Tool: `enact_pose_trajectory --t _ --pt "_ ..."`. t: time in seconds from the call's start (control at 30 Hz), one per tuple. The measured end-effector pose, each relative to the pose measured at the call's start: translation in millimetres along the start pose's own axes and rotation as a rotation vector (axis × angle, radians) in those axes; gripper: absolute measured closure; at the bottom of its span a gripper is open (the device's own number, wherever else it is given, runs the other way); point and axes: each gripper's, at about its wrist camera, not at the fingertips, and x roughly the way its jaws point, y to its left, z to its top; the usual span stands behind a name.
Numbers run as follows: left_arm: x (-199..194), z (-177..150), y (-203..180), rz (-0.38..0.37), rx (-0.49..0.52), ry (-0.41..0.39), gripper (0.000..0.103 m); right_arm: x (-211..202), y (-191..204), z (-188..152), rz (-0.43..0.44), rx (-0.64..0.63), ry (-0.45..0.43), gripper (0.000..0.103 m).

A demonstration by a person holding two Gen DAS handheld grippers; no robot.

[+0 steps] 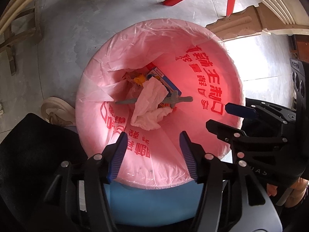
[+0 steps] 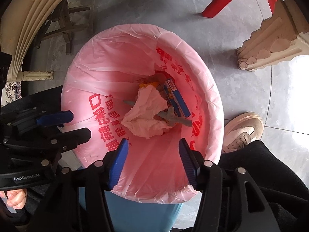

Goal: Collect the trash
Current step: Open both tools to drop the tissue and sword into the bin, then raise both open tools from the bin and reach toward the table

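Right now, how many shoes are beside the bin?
2: one beige sneaker on the floor left of the pink-lined bin in the left wrist view, one sneaker right of it in the right wrist view.

Bin mouth open above trash

Two wrist views steeply down, close above the same pink-lined bin, side by side.
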Motion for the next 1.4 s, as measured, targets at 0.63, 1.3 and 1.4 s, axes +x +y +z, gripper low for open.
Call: enact_pose_trajectory --t 0.63,1.3,1.4 --pt "-139 -54 -16 0.204 0.086 -0.293 0.048 -115 58 -32 -0.087 -0.19 -0.238 0.049" --pt "-384 13 -57 0.2 0.006 -0.531 0.046 -373 133 -7 -0.145 -0.461 -0.608 0.042" --pt "-392 31 -65 0.201 0.004 -0.532 0.046 -376 139 2 -0.159 -0.473 -0.613 0.042"
